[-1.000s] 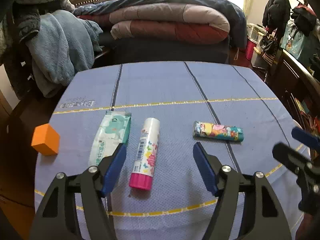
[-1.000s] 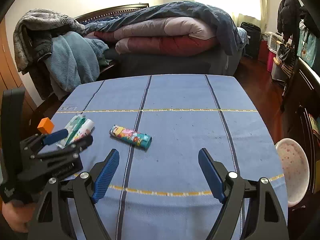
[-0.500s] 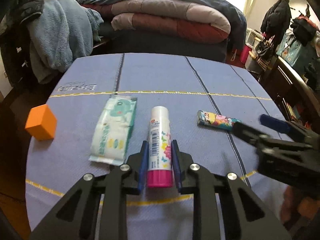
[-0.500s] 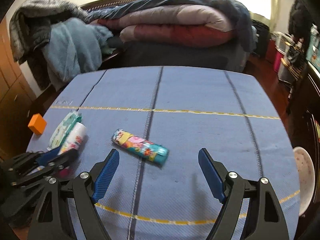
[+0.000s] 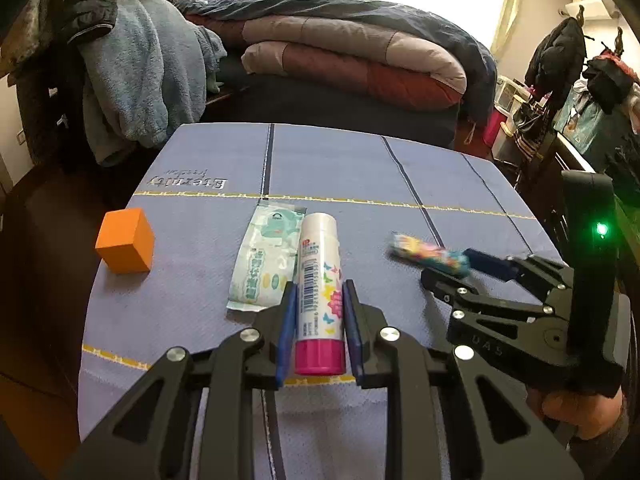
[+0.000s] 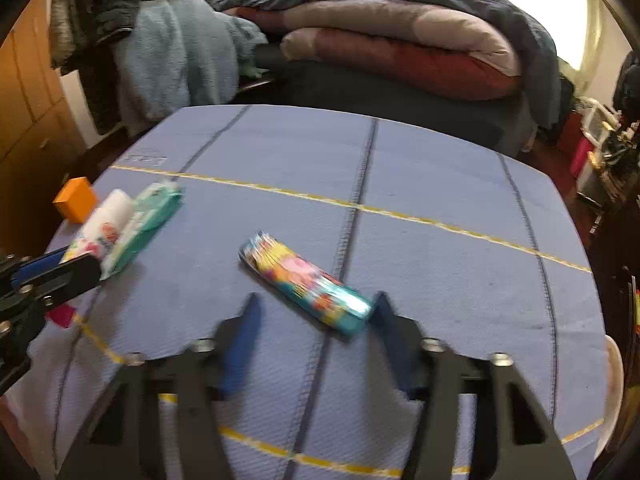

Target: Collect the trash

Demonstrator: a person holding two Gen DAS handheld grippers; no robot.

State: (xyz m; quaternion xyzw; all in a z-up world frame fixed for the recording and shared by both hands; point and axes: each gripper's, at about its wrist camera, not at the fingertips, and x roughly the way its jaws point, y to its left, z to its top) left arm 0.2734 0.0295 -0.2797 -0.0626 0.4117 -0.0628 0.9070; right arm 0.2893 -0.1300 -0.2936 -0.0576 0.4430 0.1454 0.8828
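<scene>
My left gripper (image 5: 318, 290) is shut on a white glue stick with a pink cap (image 5: 319, 280), lying on the blue tablecloth (image 5: 340, 168). A green-and-white wipes packet (image 5: 266, 258) lies just left of it, touching it. My right gripper (image 6: 316, 304) is open, its fingers either side of the near end of a colourful candy wrapper (image 6: 304, 284) on the cloth. The wrapper also shows in the left wrist view (image 5: 430, 254), with the right gripper (image 5: 460, 266) at it. The glue stick (image 6: 104, 220) and wipes packet (image 6: 146, 220) show at the left of the right wrist view.
An orange cube (image 5: 126, 240) sits near the table's left edge. A white bowl (image 6: 614, 372) shows off the table's right edge. A bed piled with quilts (image 5: 352, 56) stands behind the table, and clothes hang on a chair (image 5: 132, 76) at the back left.
My left gripper closed on the glue stick. My right gripper moved forward and down to the candy wrapper and has narrowed its opening around it.
</scene>
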